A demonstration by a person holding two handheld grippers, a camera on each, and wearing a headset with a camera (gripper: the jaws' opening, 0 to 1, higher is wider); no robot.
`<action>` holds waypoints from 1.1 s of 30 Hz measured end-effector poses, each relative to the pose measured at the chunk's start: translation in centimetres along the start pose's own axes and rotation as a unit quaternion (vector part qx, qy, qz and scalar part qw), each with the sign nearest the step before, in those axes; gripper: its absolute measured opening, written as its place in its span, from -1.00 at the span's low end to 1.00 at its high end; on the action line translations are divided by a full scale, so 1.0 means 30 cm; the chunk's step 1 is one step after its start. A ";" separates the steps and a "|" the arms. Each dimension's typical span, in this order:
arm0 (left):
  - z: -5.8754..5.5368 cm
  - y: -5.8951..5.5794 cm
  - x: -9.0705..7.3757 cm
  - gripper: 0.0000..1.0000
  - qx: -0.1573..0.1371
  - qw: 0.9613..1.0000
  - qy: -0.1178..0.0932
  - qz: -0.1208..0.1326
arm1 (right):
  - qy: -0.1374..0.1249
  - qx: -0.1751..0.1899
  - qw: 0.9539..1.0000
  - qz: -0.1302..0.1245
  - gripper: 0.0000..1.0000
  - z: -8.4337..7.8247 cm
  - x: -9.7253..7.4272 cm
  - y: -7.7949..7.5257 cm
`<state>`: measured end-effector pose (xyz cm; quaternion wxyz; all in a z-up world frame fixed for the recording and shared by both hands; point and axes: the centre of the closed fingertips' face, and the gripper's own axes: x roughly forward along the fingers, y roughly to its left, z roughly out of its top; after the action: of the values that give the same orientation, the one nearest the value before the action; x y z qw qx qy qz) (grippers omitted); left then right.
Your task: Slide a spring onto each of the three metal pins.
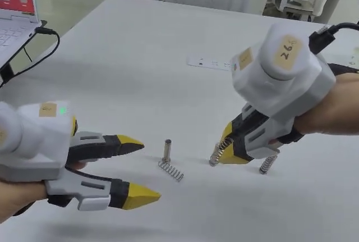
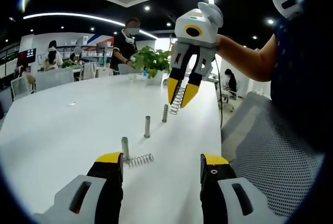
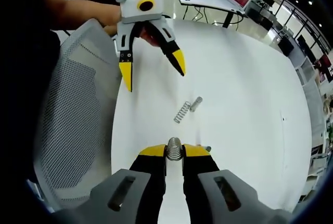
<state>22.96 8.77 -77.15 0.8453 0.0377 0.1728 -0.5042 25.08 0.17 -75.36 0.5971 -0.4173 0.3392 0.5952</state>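
A bare metal pin (image 1: 167, 150) stands upright on the white table (image 1: 140, 56), with a loose spring (image 1: 171, 170) lying at its foot. My right gripper (image 1: 224, 155) is shut on a second spring (image 1: 217, 152), held tilted just above the table. Right of it stands a third spring (image 1: 268, 164), sitting on a pin. The left gripper view has the near pin (image 2: 125, 147), a bare middle pin (image 2: 147, 126) and the sprung far pin (image 2: 165, 113) in a row. My left gripper (image 1: 145, 169) is open and holds nothing, just left of the near pin. The held spring (image 3: 174, 148) sits between the right jaws.
An open laptop (image 1: 14, 0) with a black cable (image 1: 47, 51) sits at the table's far left. A white strip (image 1: 207, 62) lies mid-table. A grey mesh chair (image 2: 270, 146) stands beside the table. People stand in the background (image 2: 127, 42).
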 end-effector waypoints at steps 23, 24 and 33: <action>0.002 -0.003 -0.030 0.54 -0.024 0.999 -0.016 0.046 | 0.033 0.003 0.999 -0.026 -0.83 -0.067 0.000 -0.134; 0.003 -0.003 -0.030 0.54 -0.025 0.998 -0.016 0.047 | 0.034 0.003 0.999 -0.026 -0.83 -0.067 0.002 -0.137; 0.000 -0.005 -0.040 0.55 -0.028 0.998 -0.016 0.054 | 0.043 0.000 0.999 -0.018 -0.83 -0.069 0.045 -0.171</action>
<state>22.30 9.69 -76.74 0.8745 0.0148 0.1711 -0.4535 30.47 -0.83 -76.96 0.5928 -0.4485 0.3568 0.5658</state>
